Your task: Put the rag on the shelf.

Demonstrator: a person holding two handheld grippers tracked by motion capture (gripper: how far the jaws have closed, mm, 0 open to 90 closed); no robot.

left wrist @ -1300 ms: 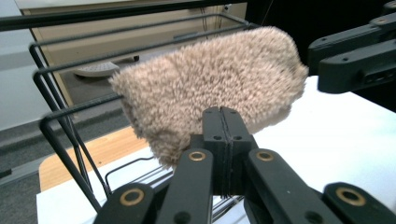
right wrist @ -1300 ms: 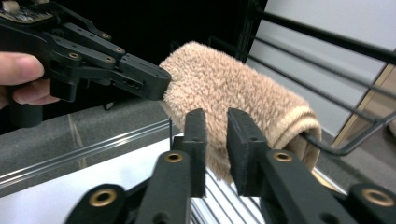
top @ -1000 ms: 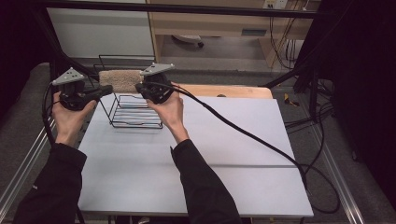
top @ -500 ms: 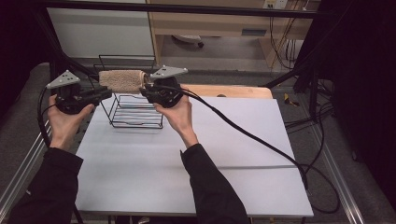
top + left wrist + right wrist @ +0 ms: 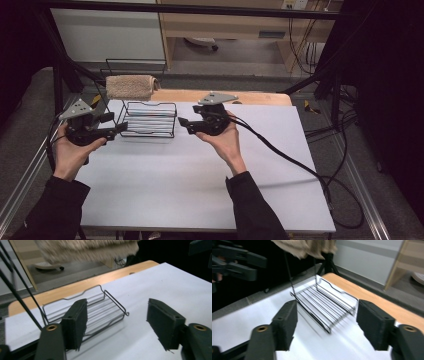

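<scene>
towel (image 5: 132, 86) is hanging over the wire rack's (image 5: 150, 120) top rail at upper left; left tool (image 5: 114, 123) and right tool (image 5: 183, 125), jaws just opening wide and empty, are flanking it.

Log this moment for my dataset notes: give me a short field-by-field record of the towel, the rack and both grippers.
towel: beige towel draped over the rack's top bar, free of both grippers
rack: black wire rack standing on the white table
left gripper: jaws have just been opening, nothing between them, left of the rack
right gripper: jaws have just been opening, nothing between them, right of the rack
status: towel hung and released
</scene>
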